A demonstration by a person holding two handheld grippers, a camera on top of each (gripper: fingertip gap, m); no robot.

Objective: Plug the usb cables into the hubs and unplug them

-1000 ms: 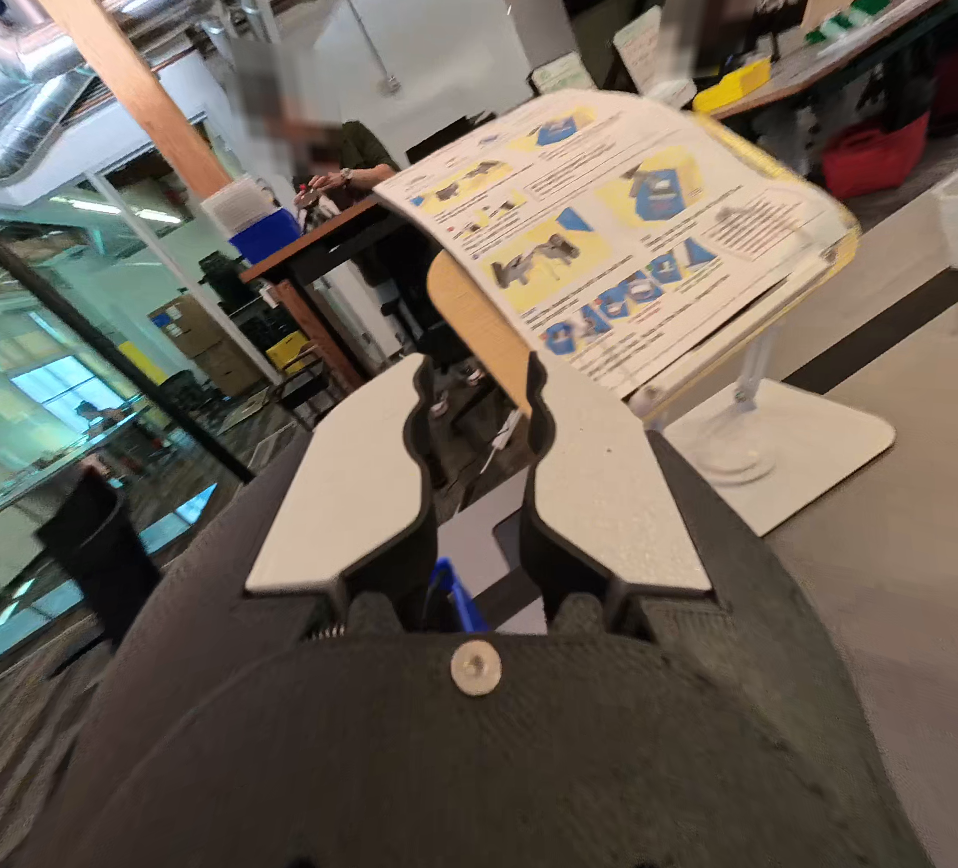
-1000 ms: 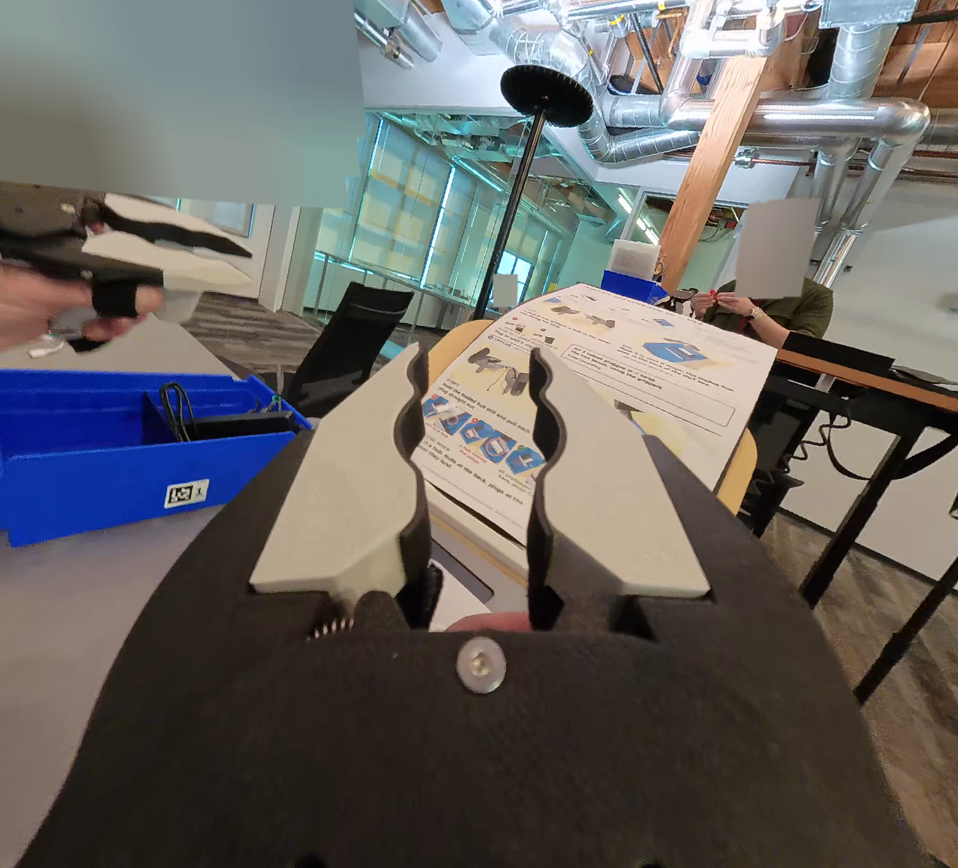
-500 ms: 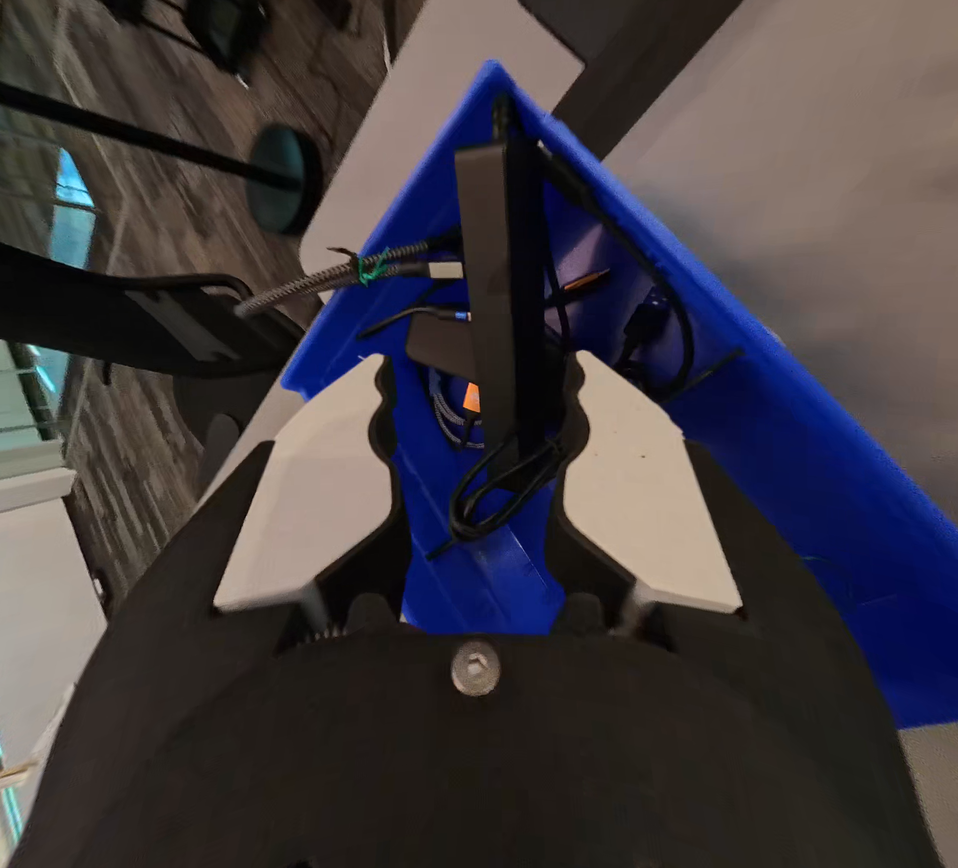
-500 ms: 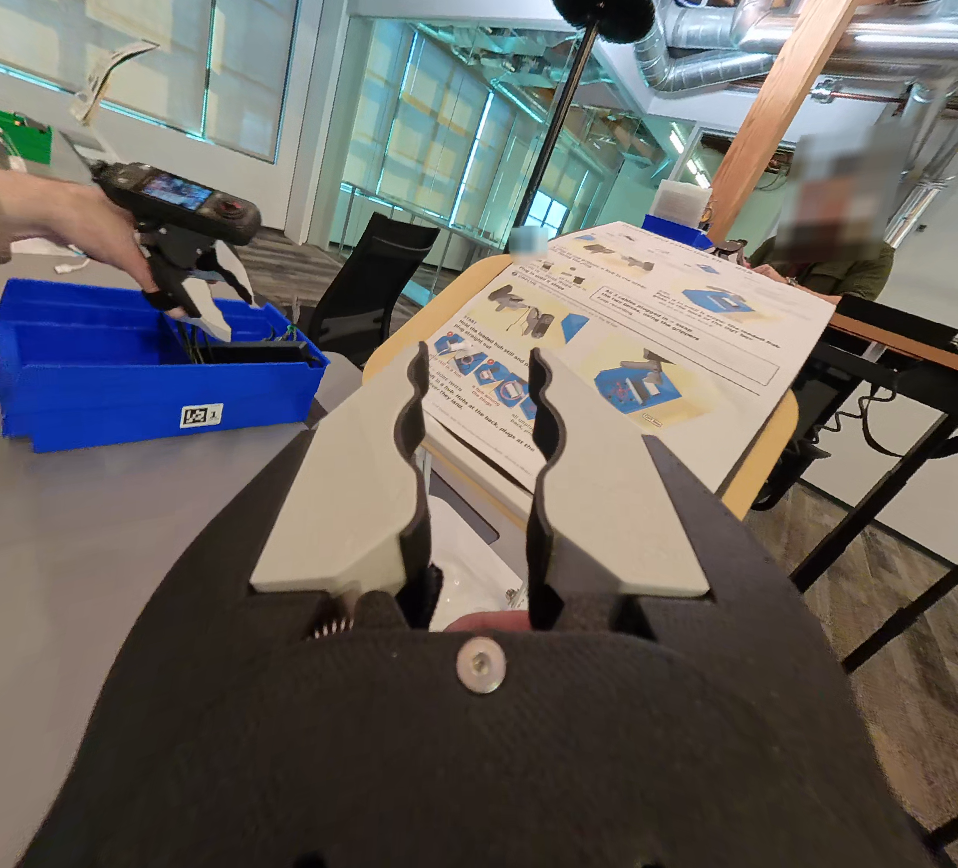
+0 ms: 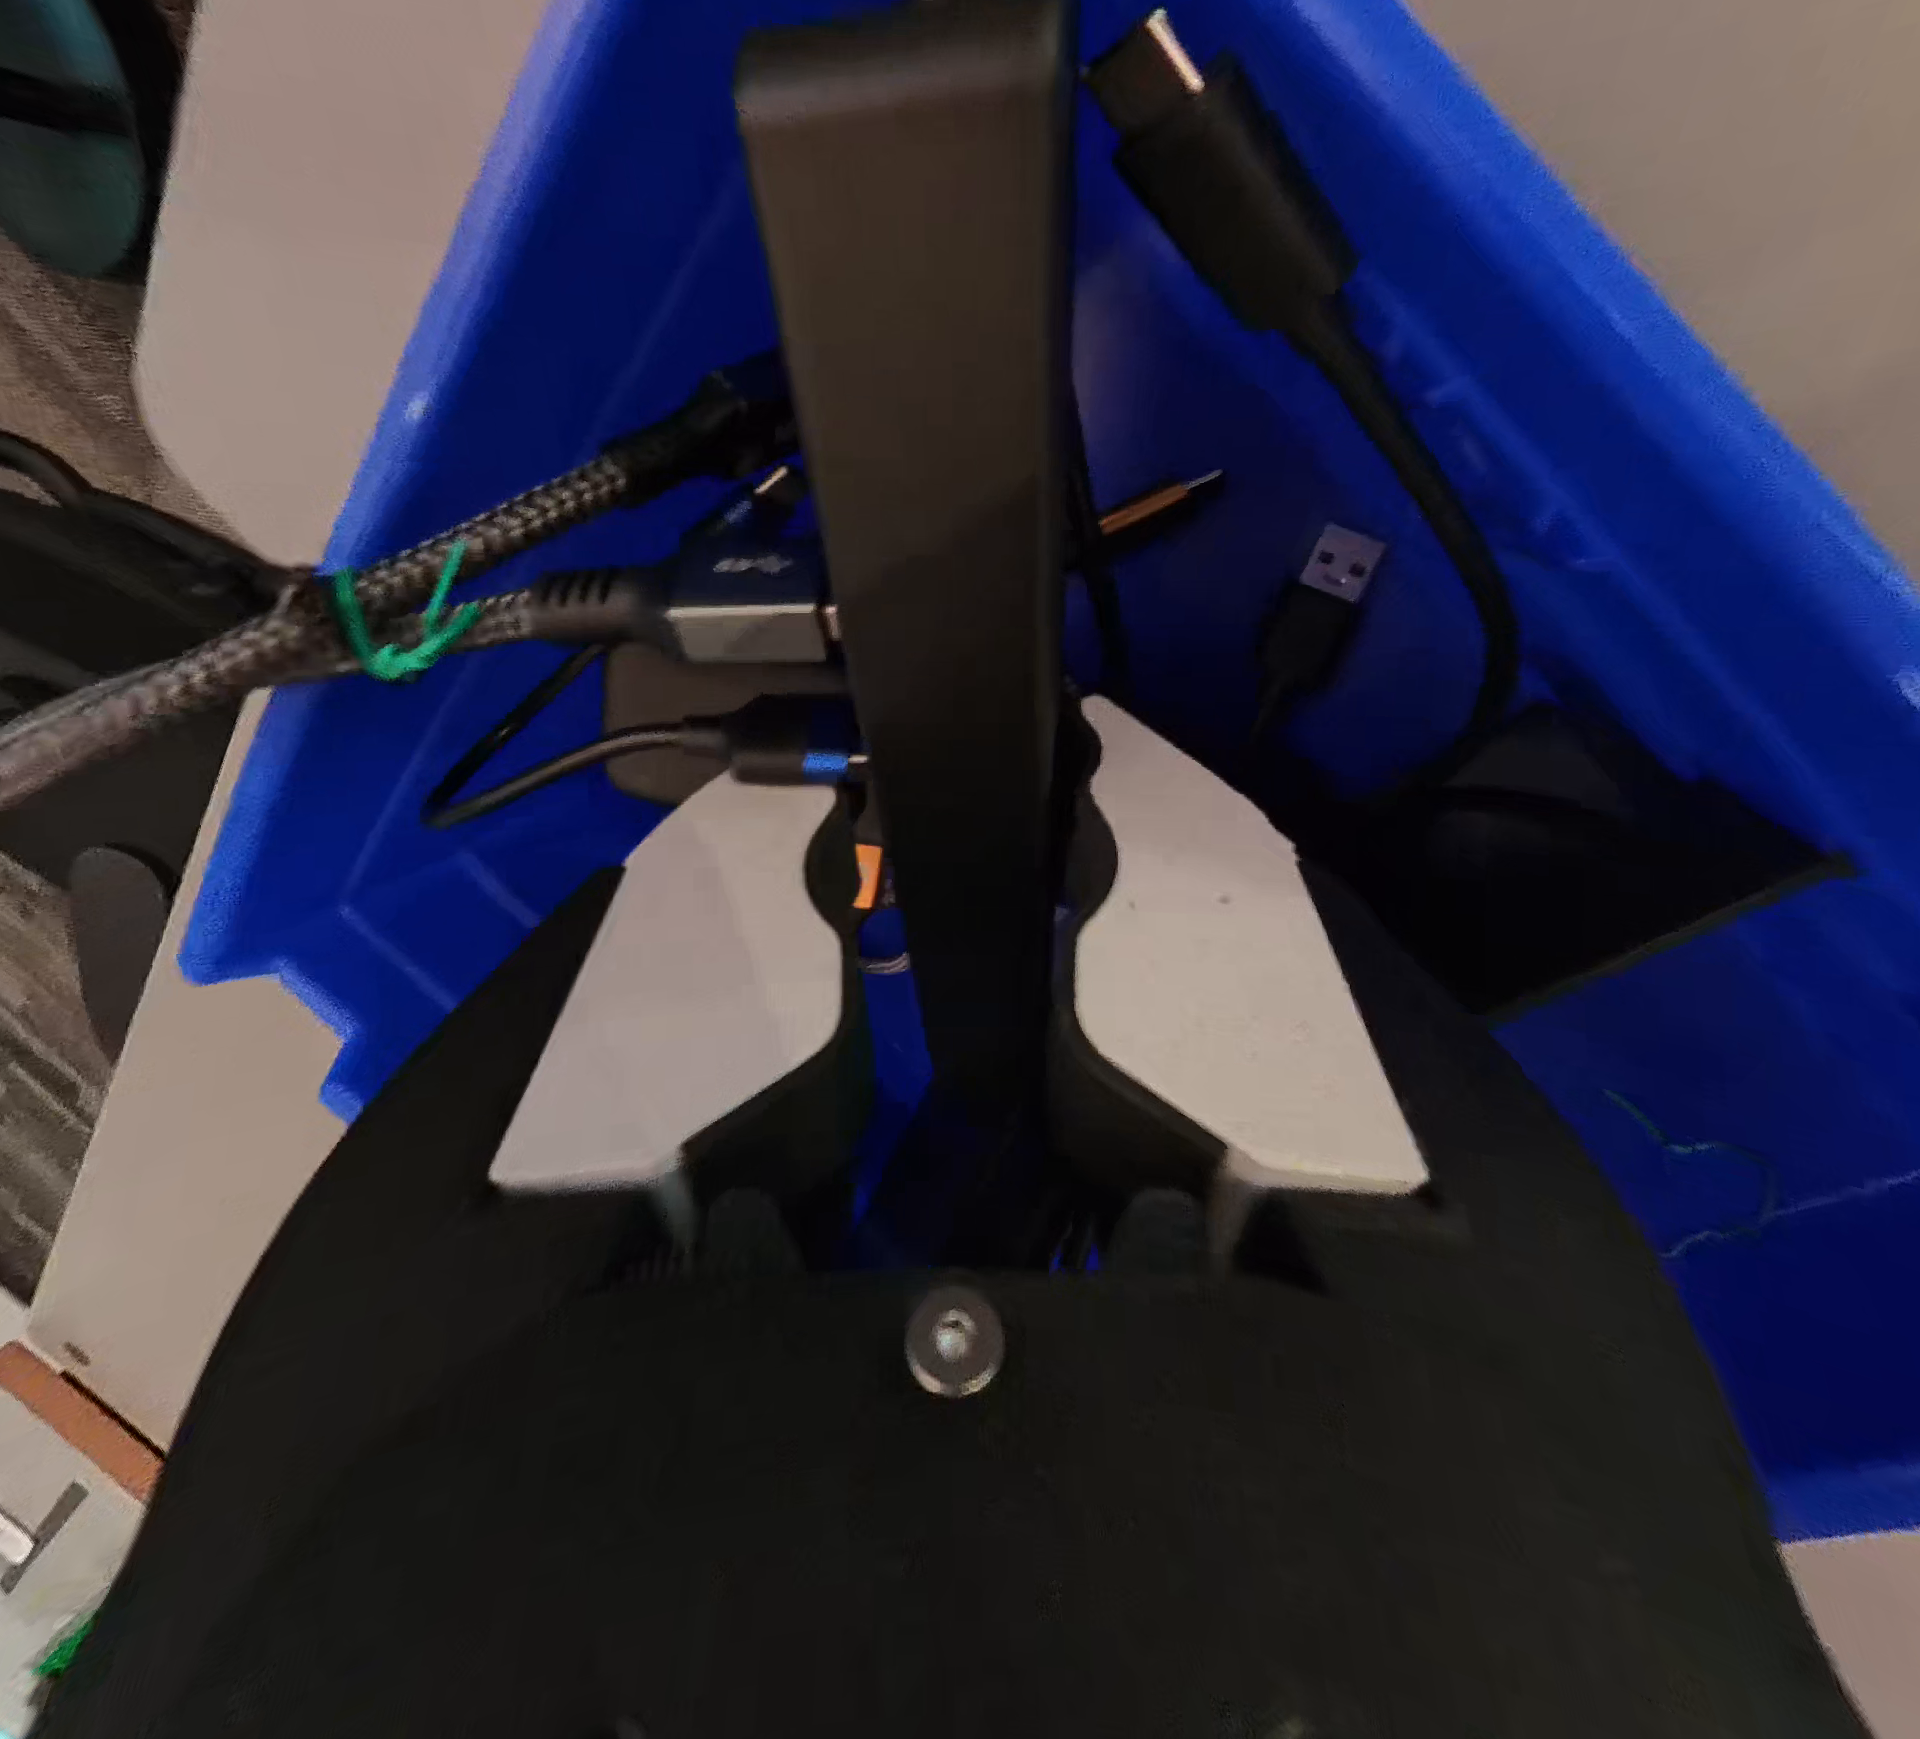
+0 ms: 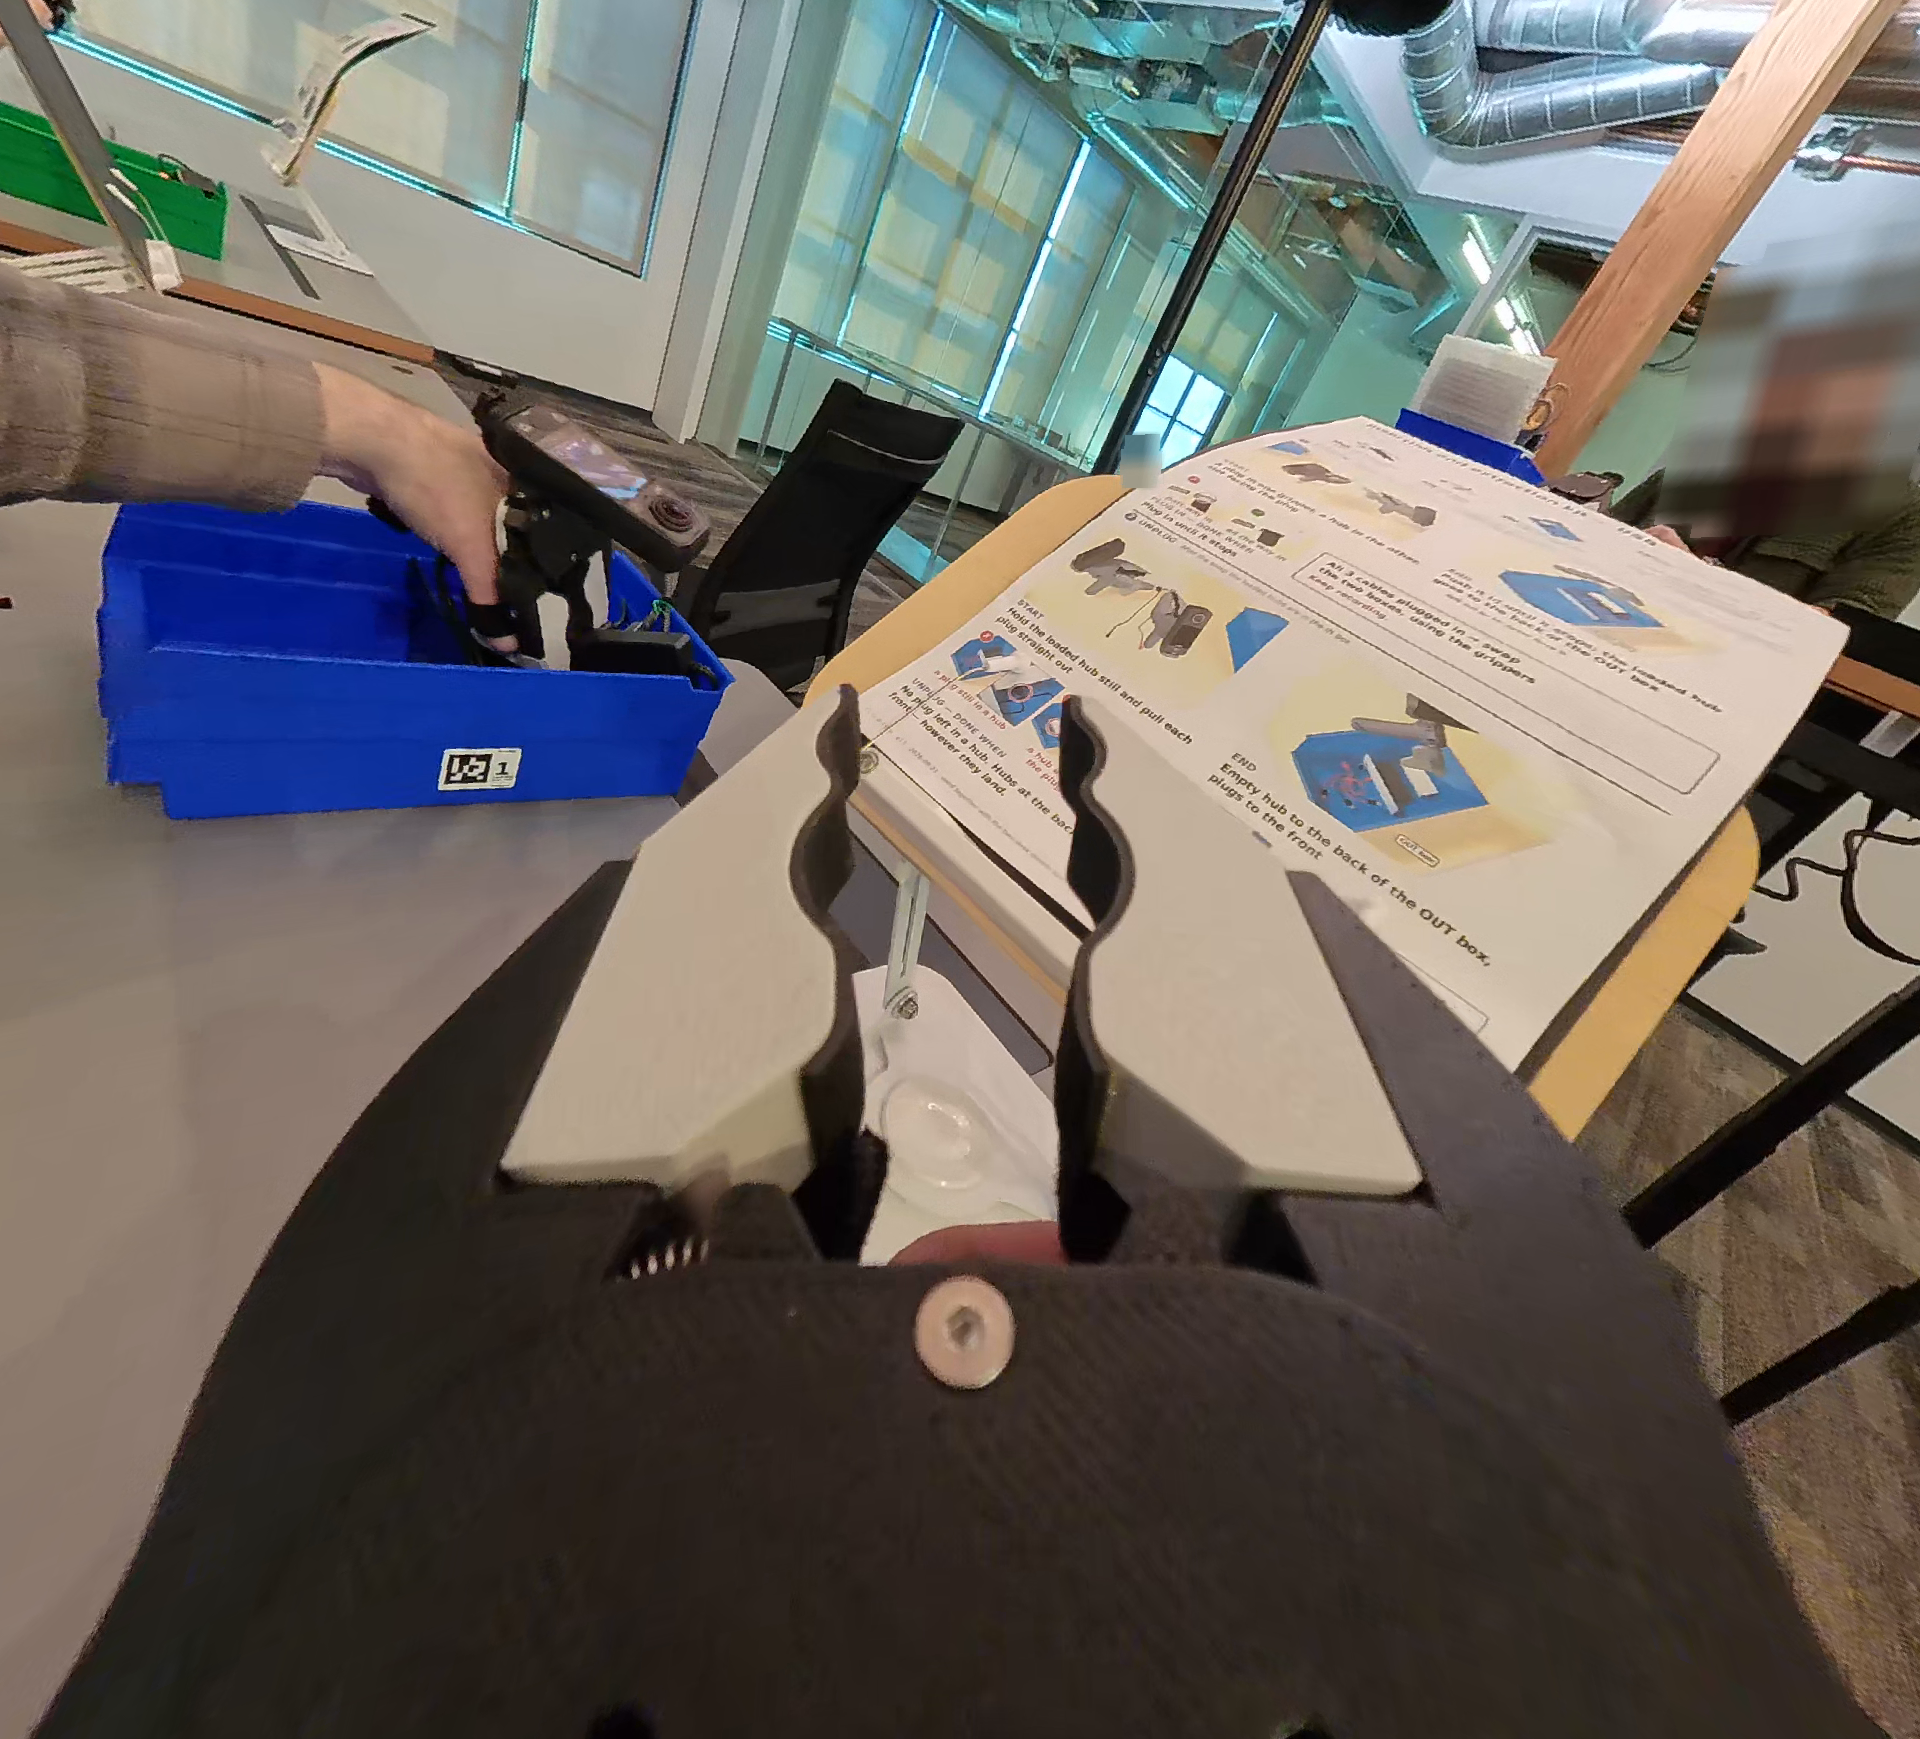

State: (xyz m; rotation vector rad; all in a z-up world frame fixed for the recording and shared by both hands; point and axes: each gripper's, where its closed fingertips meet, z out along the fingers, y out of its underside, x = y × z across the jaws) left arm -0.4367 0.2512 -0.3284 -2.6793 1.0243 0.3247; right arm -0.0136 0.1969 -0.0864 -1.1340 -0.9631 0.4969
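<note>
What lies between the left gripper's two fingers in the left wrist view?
The left wrist view shows the long black hub, standing on edge inside the blue bin, running between the left gripper fingers.

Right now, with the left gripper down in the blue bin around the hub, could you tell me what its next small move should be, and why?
Probably close the left gripper on the black hub. The hub already sits between the two fingers with slight gaps either side, in the blue bin, with cables still plugged into its side. The right gripper is open and empty, far from the bin.
</note>
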